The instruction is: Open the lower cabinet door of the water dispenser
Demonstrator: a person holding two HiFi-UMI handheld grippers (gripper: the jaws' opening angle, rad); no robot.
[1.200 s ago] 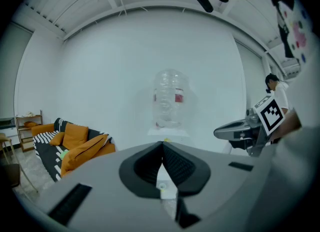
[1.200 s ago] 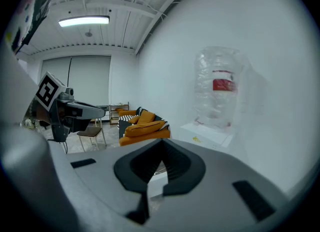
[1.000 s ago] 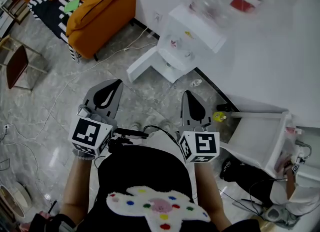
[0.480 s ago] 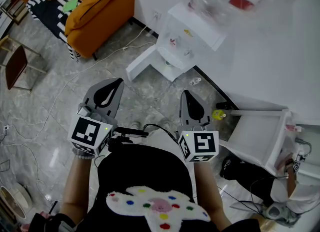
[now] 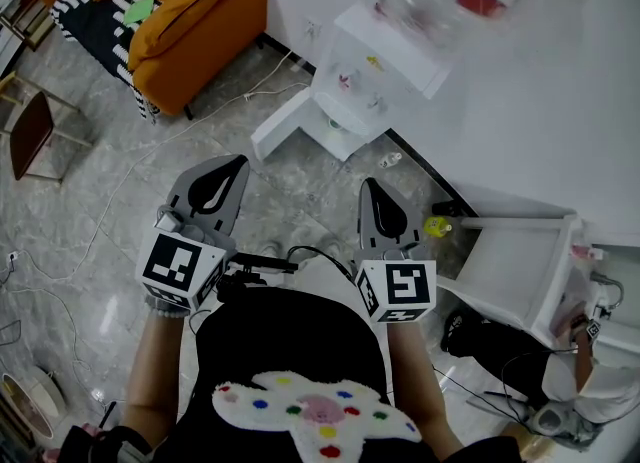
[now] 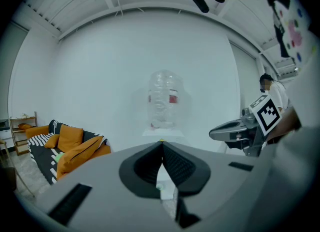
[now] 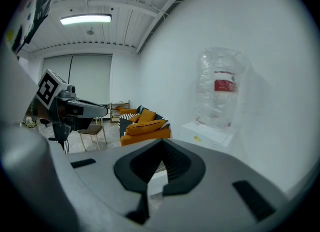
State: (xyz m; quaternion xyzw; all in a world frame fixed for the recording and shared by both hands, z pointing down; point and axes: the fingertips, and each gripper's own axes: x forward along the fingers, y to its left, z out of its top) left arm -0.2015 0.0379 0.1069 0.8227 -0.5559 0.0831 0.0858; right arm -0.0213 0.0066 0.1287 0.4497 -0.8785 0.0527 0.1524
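Head view | left claw [image 5: 228, 167] and right claw [image 5: 375, 189] are hanging pinched shut, empty, well apart from dispenser [image 5: 385, 56] by wall | door [image 5: 285, 123] seemingly standing swung out already; opening looking done.

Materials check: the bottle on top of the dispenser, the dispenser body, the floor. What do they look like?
The bottle looks like clear plastic: see-through ribbed wall, red label. The dispenser body is white, smooth and matte; plastic or painted sheet metal, the look leaves it open. The floor looks like polished grey stone or marble-look tile: veined pattern, glossy sheen.
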